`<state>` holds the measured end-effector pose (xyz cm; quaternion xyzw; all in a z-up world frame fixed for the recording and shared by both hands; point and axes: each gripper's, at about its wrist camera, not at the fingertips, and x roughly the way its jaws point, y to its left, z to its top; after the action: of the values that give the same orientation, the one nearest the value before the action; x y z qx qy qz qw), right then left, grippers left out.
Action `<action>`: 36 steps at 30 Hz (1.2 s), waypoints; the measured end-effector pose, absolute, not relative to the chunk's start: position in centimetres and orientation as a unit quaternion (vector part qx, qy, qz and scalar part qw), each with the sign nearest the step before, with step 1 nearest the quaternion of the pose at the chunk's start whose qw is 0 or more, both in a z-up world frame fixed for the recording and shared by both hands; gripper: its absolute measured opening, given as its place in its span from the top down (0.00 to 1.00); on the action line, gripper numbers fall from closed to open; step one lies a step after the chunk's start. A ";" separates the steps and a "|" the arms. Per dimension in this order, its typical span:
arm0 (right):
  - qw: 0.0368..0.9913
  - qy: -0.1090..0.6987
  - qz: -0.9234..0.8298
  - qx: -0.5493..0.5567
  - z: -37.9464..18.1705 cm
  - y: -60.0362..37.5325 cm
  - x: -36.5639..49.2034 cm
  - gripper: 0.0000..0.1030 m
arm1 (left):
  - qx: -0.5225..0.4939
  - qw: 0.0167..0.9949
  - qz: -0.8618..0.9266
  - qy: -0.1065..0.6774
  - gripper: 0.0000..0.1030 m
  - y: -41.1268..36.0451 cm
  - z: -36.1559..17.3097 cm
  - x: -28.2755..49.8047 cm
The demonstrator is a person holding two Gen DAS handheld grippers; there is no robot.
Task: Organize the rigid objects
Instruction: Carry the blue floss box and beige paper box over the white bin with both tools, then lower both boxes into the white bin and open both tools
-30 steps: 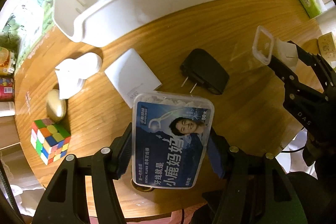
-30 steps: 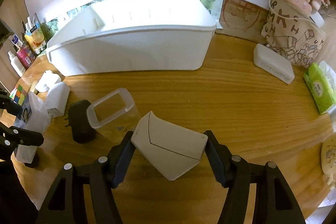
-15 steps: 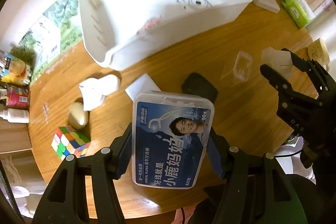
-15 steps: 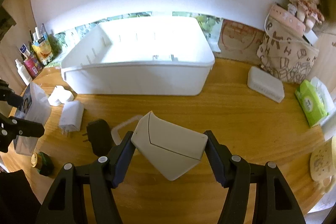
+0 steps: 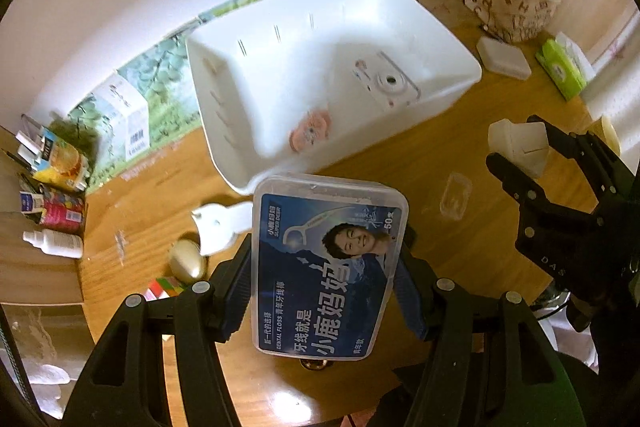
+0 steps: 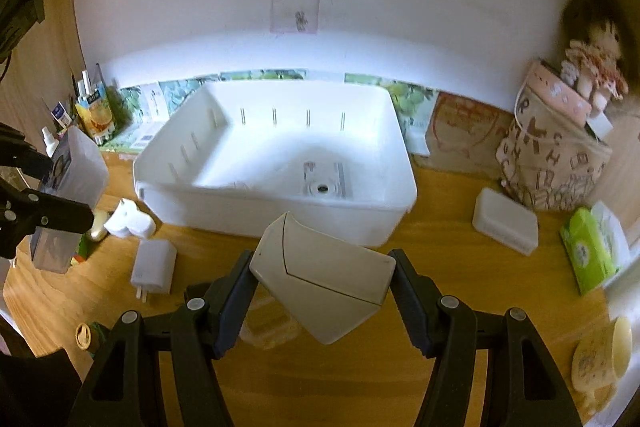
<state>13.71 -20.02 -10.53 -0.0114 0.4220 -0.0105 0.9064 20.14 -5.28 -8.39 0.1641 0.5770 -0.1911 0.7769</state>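
- The left gripper (image 5: 326,291) is clamping a dental floss box (image 5: 328,267), holding it above the wooden table (image 6: 460,263).
- The right gripper (image 6: 322,287) is gripping a white angular box (image 6: 320,277) above the table.
- A white bin (image 6: 276,163) is sitting on the table against the white wall (image 6: 400,23).

Floss box (image 5: 328,267) in left tool (image 5: 326,291)

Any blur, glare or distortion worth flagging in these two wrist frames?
Left wrist view: strong fisheye bending, dark corners; white bin is smeared while the dental floss box in the left gripper is sharp. Right wrist view: bright wash on the wall and bin interior; doll is blurred, white box in the right gripper crisp.
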 end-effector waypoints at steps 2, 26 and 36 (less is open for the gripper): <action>0.909 0.416 -0.007 -0.014 -10.1 -20.1 14.4 0.36 | 0.161 0.782 -0.187 0.572 0.36 -5.2 -7.9 20.8; 0.924 0.378 0.065 -0.003 -9.7 -20.9 23.0 0.36 | 0.088 0.826 -0.131 0.542 0.36 -5.9 -6.8 28.8; 0.921 0.378 0.093 0.015 -11.4 -21.3 23.9 0.36 | 0.055 0.841 -0.119 0.526 0.36 -6.2 -8.1 30.8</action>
<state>23.90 -21.25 -11.38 0.0147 0.3779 0.0934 0.9210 30.83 -6.16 -8.11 0.0554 0.5255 -0.1193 0.8406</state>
